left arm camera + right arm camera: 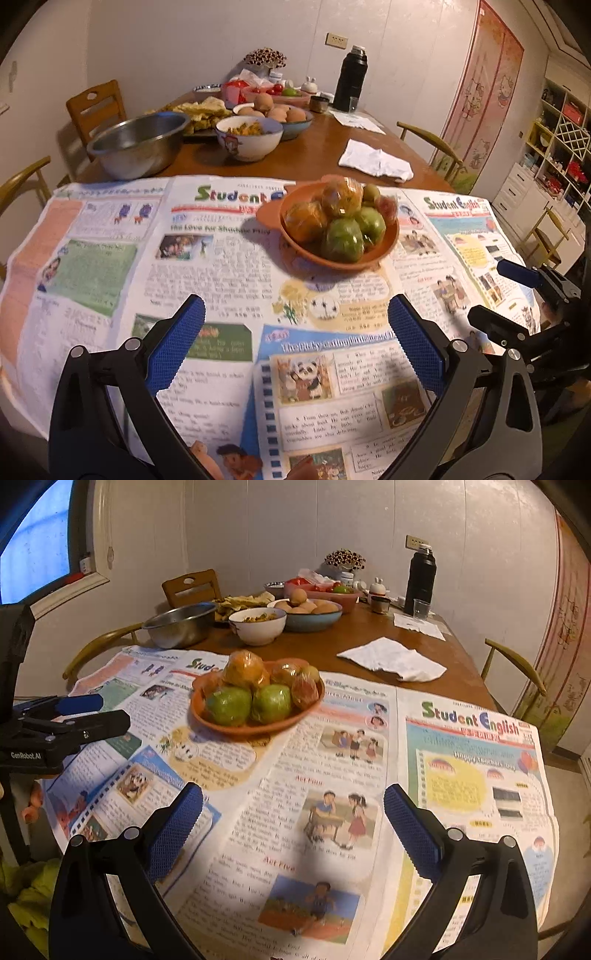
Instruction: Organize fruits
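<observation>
Your left claw (295, 325) hangs above the newspaper-covered wooden desk (325, 147) with its blue-padded fingers (177, 343) spread wide and nothing between them. Your right claw (293, 812) is likewise wide apart and empty, low over the printed newspaper sheets (332, 775).

The shallow orange plastic bowl (384, 247) sits on the paper at about 12 o'clock from the left claw, well apart from it; from the right claw it lies near 11 o'clock. Inside it are piled plastic-wrapped fruits: two green apples (343, 240) at the near side, orange wrapped fruits (341, 195) stacked behind and on top, and a reddish wrapped fruit (304, 692) at the bowl's right edge.

Farther back on the bare wood stand a shiny steel mixing bowl (136, 144), a white patterned ceramic bowl of food (247, 140), a crumpled white cloth (376, 160) and a tall black thermos flask (351, 79).
</observation>
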`<state>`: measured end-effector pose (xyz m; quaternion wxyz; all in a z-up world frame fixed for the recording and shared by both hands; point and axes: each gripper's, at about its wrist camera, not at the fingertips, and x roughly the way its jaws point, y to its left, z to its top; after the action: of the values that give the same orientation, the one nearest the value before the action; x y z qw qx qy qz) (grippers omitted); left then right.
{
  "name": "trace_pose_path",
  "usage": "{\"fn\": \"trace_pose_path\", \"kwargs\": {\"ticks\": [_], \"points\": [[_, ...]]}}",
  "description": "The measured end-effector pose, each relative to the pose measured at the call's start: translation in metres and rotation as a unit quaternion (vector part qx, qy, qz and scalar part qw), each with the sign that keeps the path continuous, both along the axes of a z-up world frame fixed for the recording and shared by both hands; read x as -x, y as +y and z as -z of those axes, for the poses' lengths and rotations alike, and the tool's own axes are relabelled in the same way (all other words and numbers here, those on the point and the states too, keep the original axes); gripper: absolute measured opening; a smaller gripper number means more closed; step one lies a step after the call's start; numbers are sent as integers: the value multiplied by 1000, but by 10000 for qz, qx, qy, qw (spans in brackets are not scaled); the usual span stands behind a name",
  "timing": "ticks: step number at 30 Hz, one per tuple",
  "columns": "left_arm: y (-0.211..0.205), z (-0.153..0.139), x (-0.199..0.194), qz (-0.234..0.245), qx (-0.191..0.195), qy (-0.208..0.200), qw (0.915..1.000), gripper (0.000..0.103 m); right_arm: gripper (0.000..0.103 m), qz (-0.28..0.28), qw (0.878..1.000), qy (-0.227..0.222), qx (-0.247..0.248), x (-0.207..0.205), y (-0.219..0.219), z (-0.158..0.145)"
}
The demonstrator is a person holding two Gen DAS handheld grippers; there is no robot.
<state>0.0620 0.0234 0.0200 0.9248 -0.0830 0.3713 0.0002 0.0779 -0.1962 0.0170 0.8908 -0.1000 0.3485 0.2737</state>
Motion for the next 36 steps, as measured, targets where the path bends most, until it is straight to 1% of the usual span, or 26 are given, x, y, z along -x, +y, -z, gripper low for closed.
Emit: {"fn": "trace_pose_path", "kwargs": {"ticks": [3, 10, 17, 24, 36], "points": [[-4, 4, 5, -4, 56, -53, 10000, 93, 98, -39, 10000, -30, -7, 7, -1, 2], [-17, 16, 12, 4, 44, 94, 9999, 93, 98, -96, 9999, 61, -71, 13, -2, 7], [-24, 28, 16, 31, 53, 253, 9997, 93, 98, -75, 9998, 159, -51, 10, -3, 12], [-21, 29, 16, -1, 106, 259, 9996, 93, 98, -59, 9997, 218, -30, 7, -3, 15], [-19, 27, 17, -25, 73, 238, 9997, 93, 98, -34, 9997, 234, -37, 6, -4, 15]]}}
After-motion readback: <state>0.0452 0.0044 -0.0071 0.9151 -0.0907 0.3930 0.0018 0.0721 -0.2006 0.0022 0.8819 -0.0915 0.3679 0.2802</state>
